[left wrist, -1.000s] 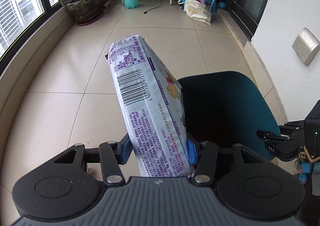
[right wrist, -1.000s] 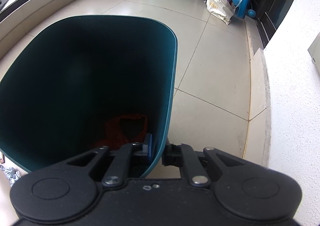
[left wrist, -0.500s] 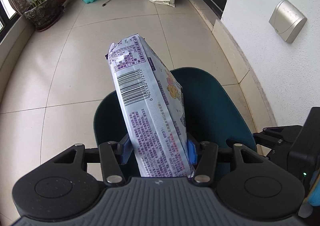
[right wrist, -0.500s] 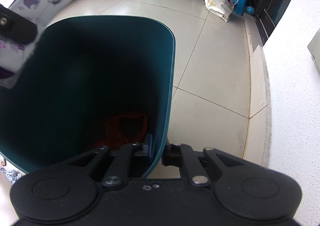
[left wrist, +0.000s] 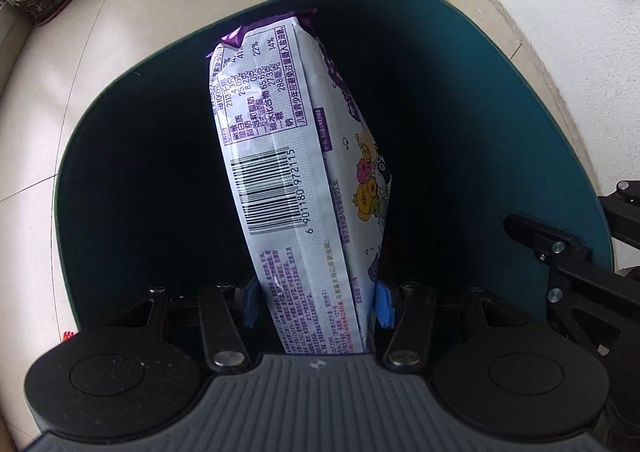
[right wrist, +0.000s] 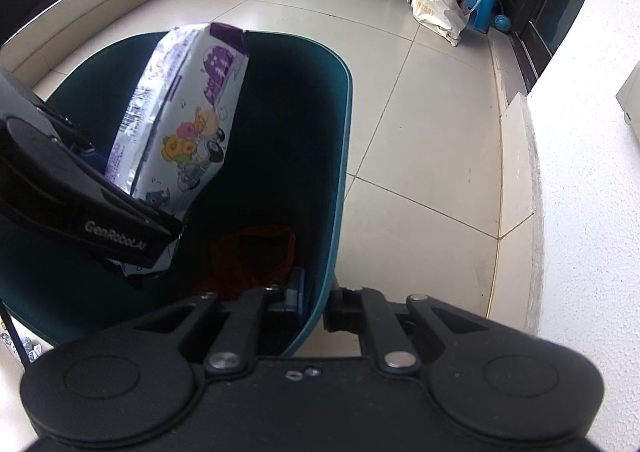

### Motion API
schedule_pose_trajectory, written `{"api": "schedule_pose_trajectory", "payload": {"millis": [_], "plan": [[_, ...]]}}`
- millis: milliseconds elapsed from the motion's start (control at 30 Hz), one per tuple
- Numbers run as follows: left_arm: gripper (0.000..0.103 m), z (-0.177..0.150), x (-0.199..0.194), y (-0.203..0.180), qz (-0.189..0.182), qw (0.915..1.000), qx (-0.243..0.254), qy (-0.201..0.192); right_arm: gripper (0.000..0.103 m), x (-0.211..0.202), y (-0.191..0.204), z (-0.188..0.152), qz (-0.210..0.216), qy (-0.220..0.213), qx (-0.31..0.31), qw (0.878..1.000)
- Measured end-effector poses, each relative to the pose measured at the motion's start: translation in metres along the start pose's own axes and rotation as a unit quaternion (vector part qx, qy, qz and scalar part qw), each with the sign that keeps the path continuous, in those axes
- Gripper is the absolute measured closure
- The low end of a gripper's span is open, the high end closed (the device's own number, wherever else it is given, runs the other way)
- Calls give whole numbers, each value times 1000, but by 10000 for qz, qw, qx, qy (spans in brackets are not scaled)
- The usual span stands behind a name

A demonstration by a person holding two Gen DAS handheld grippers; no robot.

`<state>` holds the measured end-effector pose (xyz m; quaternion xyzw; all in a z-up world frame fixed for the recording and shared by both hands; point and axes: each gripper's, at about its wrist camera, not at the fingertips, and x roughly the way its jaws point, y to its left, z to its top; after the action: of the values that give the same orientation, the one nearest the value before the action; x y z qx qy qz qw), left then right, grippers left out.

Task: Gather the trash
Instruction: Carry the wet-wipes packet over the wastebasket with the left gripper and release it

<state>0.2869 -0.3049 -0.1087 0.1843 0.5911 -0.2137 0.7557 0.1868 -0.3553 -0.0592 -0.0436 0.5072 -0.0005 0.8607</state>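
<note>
A glossy, crinkled snack packet (left wrist: 304,188), white with purple print and a barcode, is clamped between the blue pads of the left tool (left wrist: 316,302) over the mouth of a smooth teal plastic bin (left wrist: 552,140). The bin's rim is pinched by the closed right tool (right wrist: 316,298). Something reddish (right wrist: 248,256) is dimly seen at the dark bottom.

The snack packet (left wrist: 296,180) is white with purple print, a black barcode and bright cartoon figures — the bin (left wrist: 552,156) dark teal.

wrist views, close, downward, sharing bin (left wrist: 540,100)
</note>
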Motion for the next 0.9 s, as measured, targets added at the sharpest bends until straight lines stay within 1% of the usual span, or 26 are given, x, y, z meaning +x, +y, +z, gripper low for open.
{"api": "schedule_pose_trajectory", "payload": {"millis": [100,200,267,300,333,400,600,733,833,867,900], "plan": [[50,-2,8,-2,12,9998,80,167,95,0,0,0,0,-3,0,10000],[50,-5,12,-2,-14,9997,107,208,95,-1,0,0,3,-3,-1,10000],[48,-7,11,-1,-65,9998,84,192,95,-1,0,-1,2,-5,-7,10000],[45,-8,10,0,-94,9998,86,179,95,-1,1,0,3,-5,-10,10000],[42,-9,9,1,-121,9998,84,140,95,-1,1,0,3,-4,-6,10000],[40,-12,5,2,-131,9999,83,62,95,-1,1,-1,0,-5,-12,10000],[39,-26,-10,12,-235,9997,-16,-117,95,-1,2,-1,2,-9,-18,10000],[39,-39,-30,25,-247,9991,3,-347,95,-1,2,-2,1,-10,-26,10000],[39,-42,-44,21,-271,9981,-36,-551,95,-1,2,-2,0,-10,-27,10000],[39,-32,-48,20,-273,9977,-53,-610,95,-1,2,-2,-3,-9,-33,10000],[39,-35,-53,22,-264,9974,-69,-660,95,-1,2,-2,-3,-10,-36,10000]]}}
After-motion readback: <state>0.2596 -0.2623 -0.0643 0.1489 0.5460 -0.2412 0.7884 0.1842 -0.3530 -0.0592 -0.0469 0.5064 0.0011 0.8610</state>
